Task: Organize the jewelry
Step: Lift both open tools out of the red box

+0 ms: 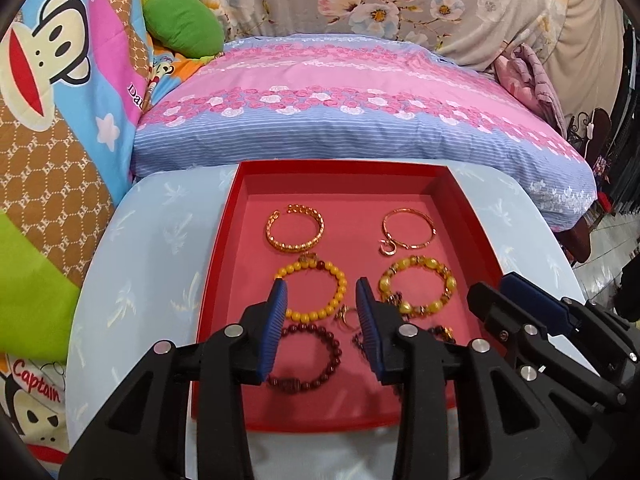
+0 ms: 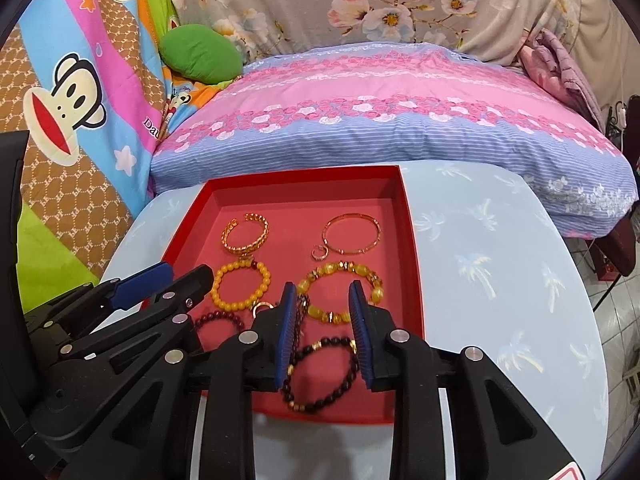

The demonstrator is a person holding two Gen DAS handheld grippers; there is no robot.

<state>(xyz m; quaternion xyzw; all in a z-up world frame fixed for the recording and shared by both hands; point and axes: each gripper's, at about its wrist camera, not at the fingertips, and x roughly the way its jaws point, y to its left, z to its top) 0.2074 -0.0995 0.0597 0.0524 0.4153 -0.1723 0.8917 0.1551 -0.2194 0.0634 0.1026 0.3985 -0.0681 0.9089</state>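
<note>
your left gripper (image 1: 322, 328) and right gripper (image 2: 322, 330) hang side by side over the near half of the red tray (image 1: 224, 216), each with its jaws partly apart and nothing caught between the blue pads. the tray sits on a pale blue table (image 1: 120, 280) pushed up to a bed with a pink and blue cover (image 1: 360, 92).

six bracelets lie in two columns of three on the tray floor, none touching a pad. at the back, a woven gold cuff (image 1: 295, 228) on the left and a thin gold bangle (image 1: 408, 229) with a small ring (image 1: 387, 249) against its near edge. in the middle row, a yellow bead bracelet (image 1: 316, 290) and a chunkier yellow stone bracelet (image 1: 418, 286). nearest you, a dark red bead bracelet (image 1: 306, 360) and a dark bead bracelet with gold spacers (image 2: 320, 376). a small gold ring (image 1: 347, 316) rests between the two middle pieces.

the layout reads as close to finished, with the grippers empty above it. what looks left is the loose gold ring in the centre gap: it calls for a narrow, careful pinch from above without nudging the beads on either side. the beaded strands are likely to sag and roll if brushed.
</note>
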